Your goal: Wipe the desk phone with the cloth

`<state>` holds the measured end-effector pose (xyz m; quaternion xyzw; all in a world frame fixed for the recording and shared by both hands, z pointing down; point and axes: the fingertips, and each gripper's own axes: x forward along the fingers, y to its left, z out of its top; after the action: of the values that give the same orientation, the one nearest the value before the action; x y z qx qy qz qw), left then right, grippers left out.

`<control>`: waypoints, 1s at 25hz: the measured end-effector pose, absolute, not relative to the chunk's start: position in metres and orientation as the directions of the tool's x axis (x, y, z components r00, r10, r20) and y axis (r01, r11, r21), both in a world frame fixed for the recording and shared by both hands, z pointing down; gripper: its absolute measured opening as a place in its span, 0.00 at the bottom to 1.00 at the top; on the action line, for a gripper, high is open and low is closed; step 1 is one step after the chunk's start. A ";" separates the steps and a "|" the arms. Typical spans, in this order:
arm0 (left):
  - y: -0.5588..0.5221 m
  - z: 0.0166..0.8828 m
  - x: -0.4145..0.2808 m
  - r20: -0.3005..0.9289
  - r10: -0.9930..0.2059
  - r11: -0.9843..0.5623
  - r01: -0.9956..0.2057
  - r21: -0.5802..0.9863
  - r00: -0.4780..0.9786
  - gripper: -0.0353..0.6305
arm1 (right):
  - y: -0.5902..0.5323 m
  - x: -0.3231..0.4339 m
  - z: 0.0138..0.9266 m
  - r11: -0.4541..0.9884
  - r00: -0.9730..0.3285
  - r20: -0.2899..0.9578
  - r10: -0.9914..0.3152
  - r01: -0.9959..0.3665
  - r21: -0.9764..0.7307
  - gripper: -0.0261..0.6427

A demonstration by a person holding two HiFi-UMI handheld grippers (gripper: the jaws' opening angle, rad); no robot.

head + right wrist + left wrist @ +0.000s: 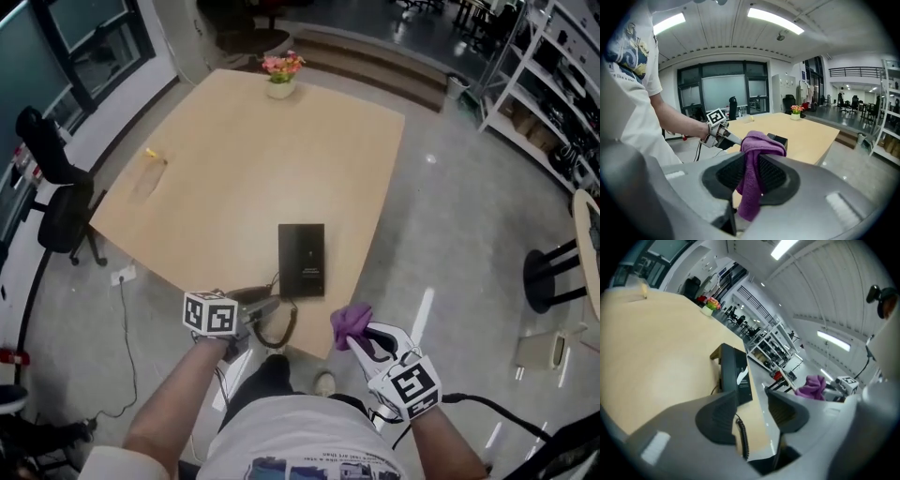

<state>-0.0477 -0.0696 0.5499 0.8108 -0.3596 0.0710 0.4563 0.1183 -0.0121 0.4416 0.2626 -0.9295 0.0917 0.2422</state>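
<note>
One purple cloth (751, 187) tight between right fingers (777, 177); left fingers (717, 417) wide apart.

Left hand-held gripper (752, 398) jaws apart, coiled cord (742, 437) in gap; desk phone (736, 373) beyond, purple cloth (812, 386) right.

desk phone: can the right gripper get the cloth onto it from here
Probably yes. The right gripper, shut on the cloth, is just off the near edge of the table. The desk phone lies close to that edge, with nothing between them. The left gripper is clear of that path.
</note>
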 end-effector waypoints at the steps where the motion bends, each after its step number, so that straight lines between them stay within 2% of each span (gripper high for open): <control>1: -0.082 0.556 -0.048 0.433 -0.504 -0.323 -0.628 0.708 0.747 0.40 | -0.019 0.113 0.441 0.836 -0.734 0.505 -0.454 -0.546 -0.043 0.17; 10: -0.164 0.604 -0.030 0.363 -0.340 -0.321 -0.469 0.823 0.868 0.50 | -0.059 0.078 0.428 0.761 -0.637 0.540 -0.550 -0.649 0.008 0.17; 15: -0.176 0.603 -0.001 0.237 -0.264 -0.283 -0.310 0.908 0.935 0.50 | -0.050 0.087 0.432 0.717 -0.573 0.587 -0.571 -0.697 0.017 0.17; 17: -0.179 0.603 0.008 0.210 -0.222 -0.277 -0.268 0.923 0.952 0.48 | -0.048 0.091 0.432 0.702 -0.553 0.605 -0.573 -0.712 0.016 0.17; 19: -0.177 0.605 0.015 0.213 -0.177 -0.284 -0.257 0.924 0.961 0.36 | -0.048 0.096 0.429 0.691 -0.537 0.613 -0.579 -0.722 0.020 0.17; 25: -0.168 0.597 0.013 0.212 -0.147 -0.349 -0.251 0.903 0.966 0.32 | -0.055 0.093 0.424 0.665 -0.520 0.598 -0.610 -0.747 0.028 0.17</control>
<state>0.0130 -0.1679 0.5970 0.8199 -0.1212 0.0468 0.5576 0.0927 -0.0545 0.4239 0.3926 -0.8640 0.1166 0.2928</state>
